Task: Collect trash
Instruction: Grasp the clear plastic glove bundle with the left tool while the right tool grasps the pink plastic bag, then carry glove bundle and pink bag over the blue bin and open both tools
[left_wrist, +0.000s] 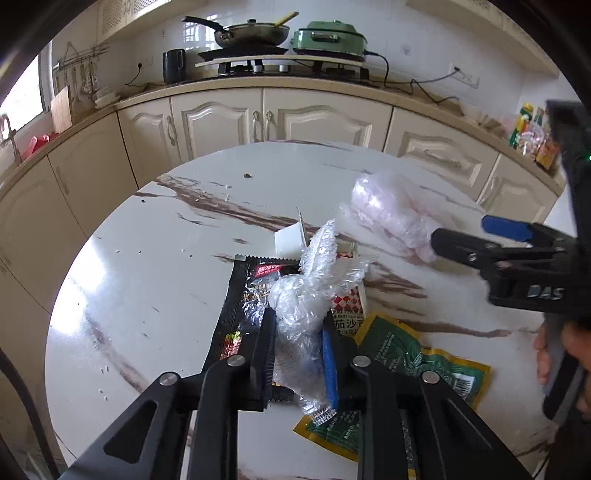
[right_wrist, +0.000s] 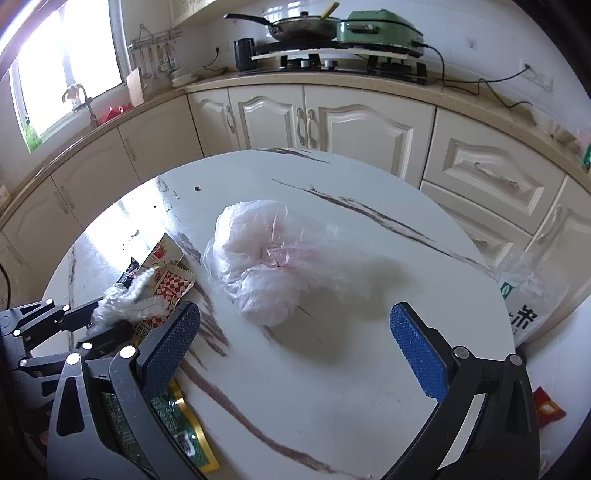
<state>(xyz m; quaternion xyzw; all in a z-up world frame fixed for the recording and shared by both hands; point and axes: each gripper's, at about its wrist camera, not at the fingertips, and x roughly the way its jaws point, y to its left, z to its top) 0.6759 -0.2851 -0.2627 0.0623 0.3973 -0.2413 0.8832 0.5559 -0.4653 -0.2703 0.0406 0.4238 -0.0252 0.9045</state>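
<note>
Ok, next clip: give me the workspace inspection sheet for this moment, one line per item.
Surface: round marble-look table, white with brown veins, a few crumbs.
Job's things: crumpled clear plastic wrap; black snack wrapper; red-checked sachet; green-and-yellow packet; pinkish plastic bag lying apart from the pile.
Clutter: small white card behind the pile.
Grippers: left gripper shut on the clear plastic wrap; right gripper open, the pinkish bag ahead of it, untouched.
Cables: black cord trailing along the counter from the green appliance.
Surroundings: cream cabinets, frying pan on the hob, window.
</note>
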